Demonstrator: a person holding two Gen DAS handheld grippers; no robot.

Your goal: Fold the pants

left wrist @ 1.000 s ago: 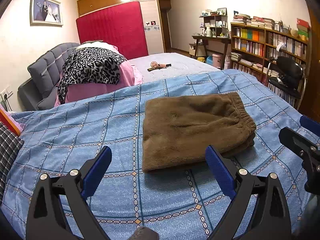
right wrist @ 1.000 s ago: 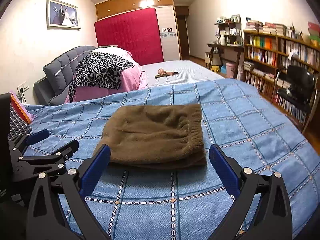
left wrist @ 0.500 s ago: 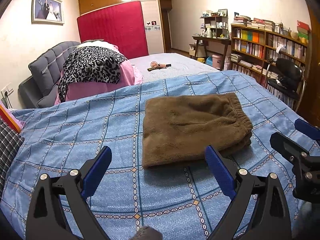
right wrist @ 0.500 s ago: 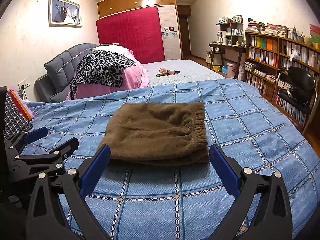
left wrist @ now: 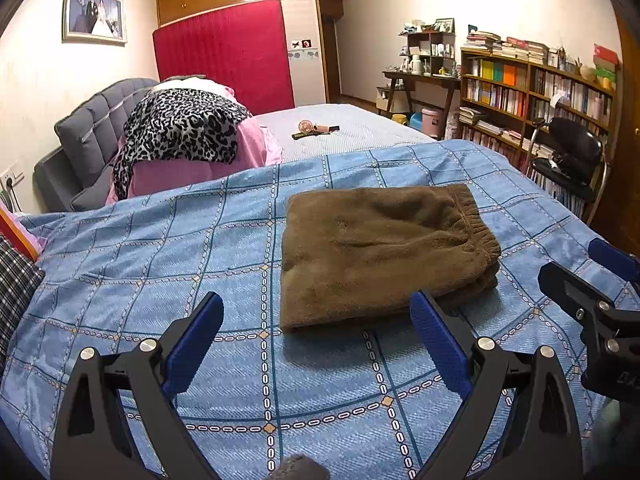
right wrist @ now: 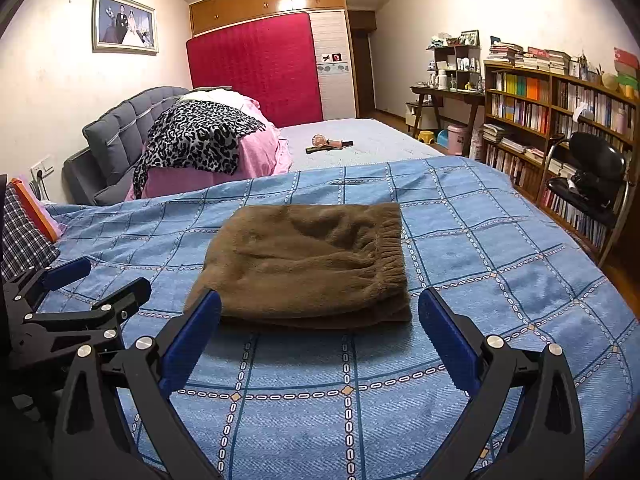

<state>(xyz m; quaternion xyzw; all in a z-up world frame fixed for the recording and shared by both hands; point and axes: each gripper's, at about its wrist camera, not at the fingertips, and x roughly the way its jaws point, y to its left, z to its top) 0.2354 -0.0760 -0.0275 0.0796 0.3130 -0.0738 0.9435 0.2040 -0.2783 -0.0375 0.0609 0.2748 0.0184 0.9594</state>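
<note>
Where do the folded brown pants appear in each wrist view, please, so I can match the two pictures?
Left wrist: the pants lie right of centre on the blue quilt, waistband toward the right.
Right wrist: the pants lie near centre, just beyond the open fingers, waistband on the right.
Shared landmark: the red mattress standing against the far wall.

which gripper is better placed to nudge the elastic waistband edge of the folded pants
Right. The brown pants' waistband faces the right side, by the right gripper; the left gripper is toward the opposite edge. Both are open.
</note>
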